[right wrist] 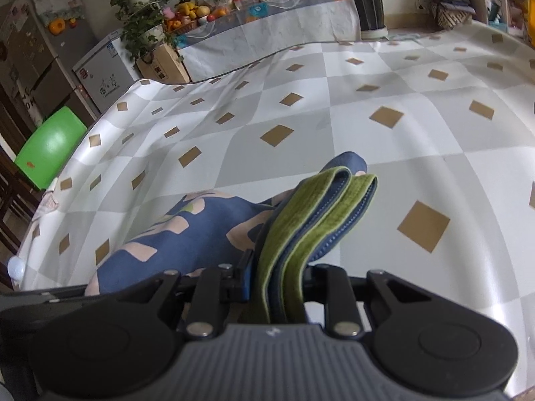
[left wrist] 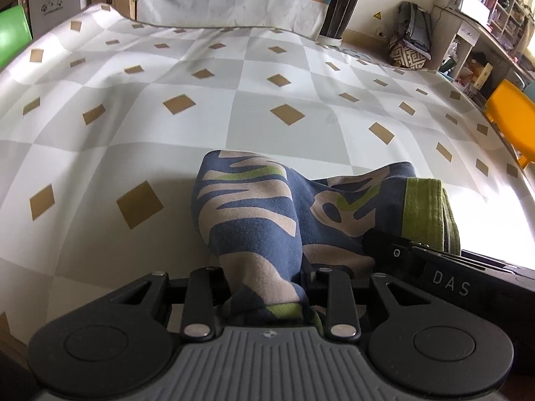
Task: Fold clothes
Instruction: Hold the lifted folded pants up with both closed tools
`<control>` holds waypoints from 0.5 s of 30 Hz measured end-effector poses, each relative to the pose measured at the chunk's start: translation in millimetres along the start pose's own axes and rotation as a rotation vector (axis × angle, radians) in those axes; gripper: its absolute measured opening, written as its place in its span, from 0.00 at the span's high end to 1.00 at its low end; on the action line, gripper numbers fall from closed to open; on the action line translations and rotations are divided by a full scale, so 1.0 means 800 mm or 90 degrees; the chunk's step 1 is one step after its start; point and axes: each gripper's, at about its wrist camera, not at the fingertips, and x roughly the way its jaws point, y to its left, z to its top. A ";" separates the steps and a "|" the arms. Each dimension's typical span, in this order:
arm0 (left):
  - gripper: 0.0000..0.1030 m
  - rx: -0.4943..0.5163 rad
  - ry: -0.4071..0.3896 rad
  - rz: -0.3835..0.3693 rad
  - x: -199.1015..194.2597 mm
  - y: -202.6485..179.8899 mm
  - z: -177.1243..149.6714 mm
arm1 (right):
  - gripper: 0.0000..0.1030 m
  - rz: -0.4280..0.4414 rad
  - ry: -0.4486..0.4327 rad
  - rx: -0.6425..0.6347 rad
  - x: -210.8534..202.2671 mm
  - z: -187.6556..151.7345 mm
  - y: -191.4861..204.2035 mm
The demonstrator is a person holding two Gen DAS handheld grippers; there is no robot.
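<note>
A blue garment [left wrist: 254, 220] with beige and green markings hangs bunched over the checked tablecloth [left wrist: 167, 107]. My left gripper [left wrist: 267, 280] is shut on a fold of its patterned cloth, which hides the fingertips. At the right of the left wrist view, the right gripper's black body [left wrist: 434, 267] holds the green waistband [left wrist: 424, 214]. In the right wrist view my right gripper [right wrist: 281, 280] is shut on the doubled green waistband [right wrist: 311, 224]. The patterned blue cloth [right wrist: 187, 234] bulges to its left.
The table's checked cloth [right wrist: 401, 133] spreads wide ahead of both grippers. A green chair [right wrist: 50, 147] stands at the left edge and an orange chair [left wrist: 515, 117] at the right. Behind are a covered side table [right wrist: 284, 33] with fruit, potted plants [right wrist: 143, 10] and shelves [left wrist: 485, 33].
</note>
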 end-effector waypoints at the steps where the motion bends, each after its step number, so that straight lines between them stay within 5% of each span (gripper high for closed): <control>1: 0.73 0.002 -0.005 0.001 -0.003 -0.001 0.001 | 0.80 -0.001 -0.004 -0.005 -0.002 0.000 0.002; 15: 0.73 0.017 -0.053 0.003 -0.048 -0.013 -0.001 | 0.80 0.002 -0.057 -0.022 -0.048 0.002 0.012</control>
